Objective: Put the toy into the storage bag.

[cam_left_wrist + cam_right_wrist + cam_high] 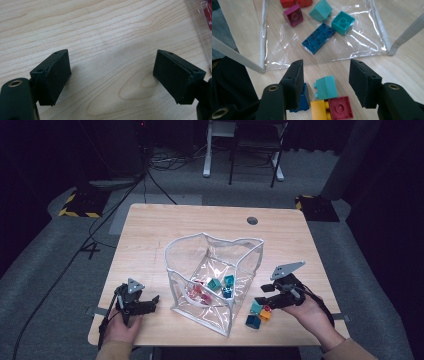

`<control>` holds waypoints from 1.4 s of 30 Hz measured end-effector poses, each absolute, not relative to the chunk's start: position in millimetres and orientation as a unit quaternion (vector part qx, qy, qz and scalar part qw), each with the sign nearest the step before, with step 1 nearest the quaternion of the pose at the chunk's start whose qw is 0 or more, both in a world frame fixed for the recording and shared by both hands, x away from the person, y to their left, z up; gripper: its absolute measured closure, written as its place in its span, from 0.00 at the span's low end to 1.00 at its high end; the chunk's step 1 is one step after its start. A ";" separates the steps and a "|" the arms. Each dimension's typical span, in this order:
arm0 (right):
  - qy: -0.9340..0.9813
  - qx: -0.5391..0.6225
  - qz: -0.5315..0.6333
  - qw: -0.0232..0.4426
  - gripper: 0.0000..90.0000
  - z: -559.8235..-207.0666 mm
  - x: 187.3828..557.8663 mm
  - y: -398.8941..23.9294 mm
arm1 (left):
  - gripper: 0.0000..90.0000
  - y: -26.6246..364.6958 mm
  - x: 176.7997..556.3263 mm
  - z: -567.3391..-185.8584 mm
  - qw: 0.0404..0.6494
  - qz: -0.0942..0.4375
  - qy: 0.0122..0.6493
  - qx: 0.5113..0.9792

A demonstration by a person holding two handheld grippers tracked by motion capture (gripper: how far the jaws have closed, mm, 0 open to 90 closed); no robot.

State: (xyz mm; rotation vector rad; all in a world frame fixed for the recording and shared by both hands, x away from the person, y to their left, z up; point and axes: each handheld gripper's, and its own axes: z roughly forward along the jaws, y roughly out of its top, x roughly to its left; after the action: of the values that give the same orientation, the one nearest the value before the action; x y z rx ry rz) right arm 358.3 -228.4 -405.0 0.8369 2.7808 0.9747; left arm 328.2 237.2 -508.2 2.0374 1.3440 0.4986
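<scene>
The teal brick is seen directly between the jaws of the right gripper, which are spread moderately wide with nothing pressed by either pad; a clear gap is left on each side of it. The brick's long axis is judged to run roughly along the gripper's line of sight, so the jaws would close across its shorter width. It is a small sloped piece lying on its side, its studs turned to the left in the right gripper view. It touches a yellow brick and a red brick, and a dark blue brick lies partly behind the left-hand jaw. This cluster sits near the front right corner of the tabletop, just beside the clear plastic bag, where more bricks are held. The left gripper is kept well apart near the front left corner, its jaws wide and empty.
</scene>
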 end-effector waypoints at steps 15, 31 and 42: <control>0.923 0.275 0.270 0.015 0.52 -456.6 365.3 -219.6 | 0.17 237.2 328.2 -508.2 0.319 0.190 0.511 0.775; 0.922 0.286 0.259 0.021 0.51 -465.7 370.8 -220.2 | 0.17 237.2 328.2 -508.2 0.320 0.190 0.511 0.775; 0.934 0.265 0.233 0.053 0.63 -473.6 367.1 -211.6 | 0.16 237.2 328.2 -508.2 0.319 0.190 0.511 0.775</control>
State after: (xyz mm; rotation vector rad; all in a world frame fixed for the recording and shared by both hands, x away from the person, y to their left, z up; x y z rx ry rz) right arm 367.1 -211.6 -473.6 0.8062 2.8399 0.7090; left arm 328.2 237.2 -508.2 2.0376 1.3438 0.4991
